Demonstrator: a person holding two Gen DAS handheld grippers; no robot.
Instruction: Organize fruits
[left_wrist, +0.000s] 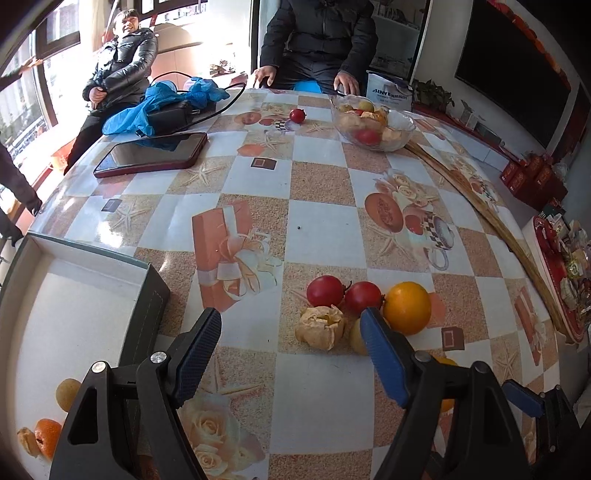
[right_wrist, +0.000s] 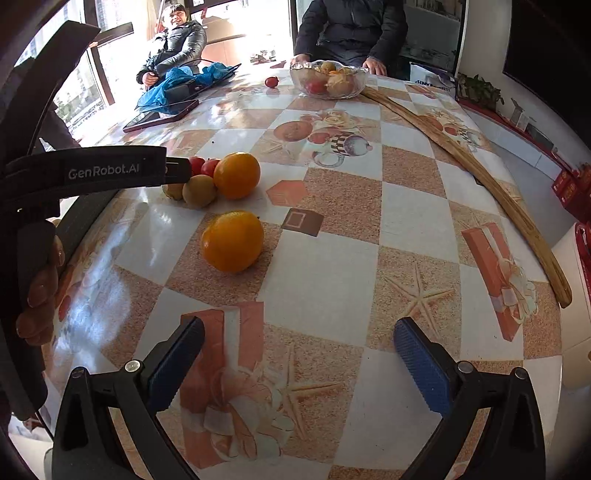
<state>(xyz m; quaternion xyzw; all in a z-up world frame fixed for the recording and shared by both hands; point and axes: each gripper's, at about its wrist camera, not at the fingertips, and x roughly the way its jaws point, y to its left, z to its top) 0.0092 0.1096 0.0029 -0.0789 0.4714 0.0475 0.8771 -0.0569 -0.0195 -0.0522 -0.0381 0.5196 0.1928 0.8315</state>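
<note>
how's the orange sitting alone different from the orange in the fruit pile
The lone orange sits apart on the tablecloth, touching nothing; the pile orange lies against a red tomato and a brownish fruit. The lone orange lies nearer the right claw; the pile orange lies farther back, beside the left claw. The lone one's stem dimple shows; the pile one's does not. Both are round, orange-yellow and not held.

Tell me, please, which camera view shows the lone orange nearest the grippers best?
The right wrist view: the lone orange lies whole and unobstructed on the table. In the left wrist view only a sliver of it shows behind the left hand-held gripper.
</note>
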